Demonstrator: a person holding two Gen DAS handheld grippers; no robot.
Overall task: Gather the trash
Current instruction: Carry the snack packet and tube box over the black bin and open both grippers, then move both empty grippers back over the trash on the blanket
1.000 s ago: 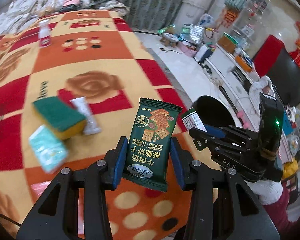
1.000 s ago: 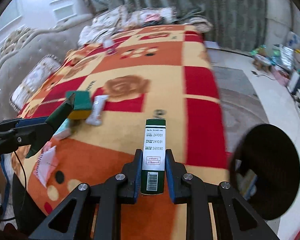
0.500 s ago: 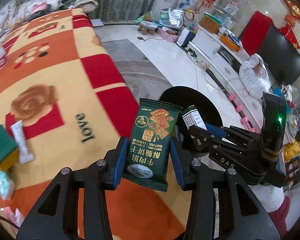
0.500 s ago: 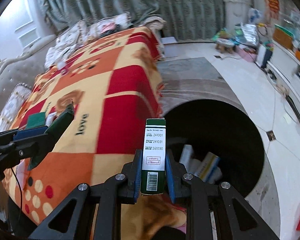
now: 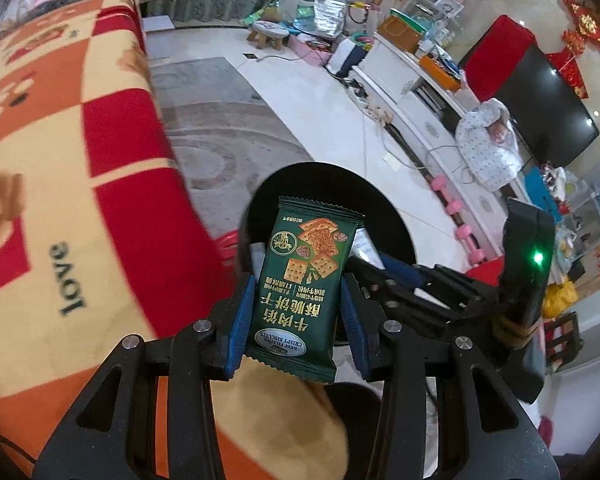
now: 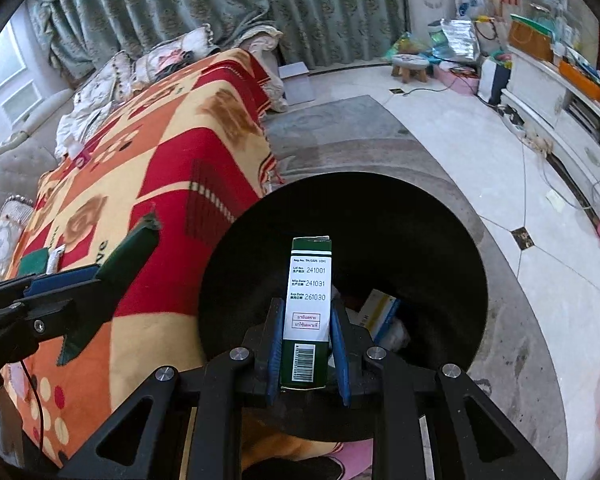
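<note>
My left gripper (image 5: 298,314) is shut on a dark green biscuit packet (image 5: 304,288) and holds it upright beside the rim of a black round trash bin (image 5: 388,216). My right gripper (image 6: 306,344) is shut on a slim green and white carton (image 6: 308,304) and holds it over the open mouth of the bin (image 6: 440,216). A yellow and white box (image 6: 378,312) and other trash lie inside the bin. The left gripper with its packet (image 6: 126,250) also shows at the left of the right wrist view. The right gripper (image 5: 404,280) shows just right of the packet in the left wrist view.
The bin stands on the floor against the edge of a table covered with a red, orange and cream blanket (image 6: 160,168). A green sponge (image 6: 32,262) and a white wrapper (image 6: 54,258) lie on it. A grey rug (image 5: 220,136), a stool (image 6: 410,66) and a TV cabinet (image 5: 424,92) lie beyond.
Both grippers have swung right from over the blanket to the bin, still holding their items. The carton is now over the bin's mouth and the packet is at its rim.
</note>
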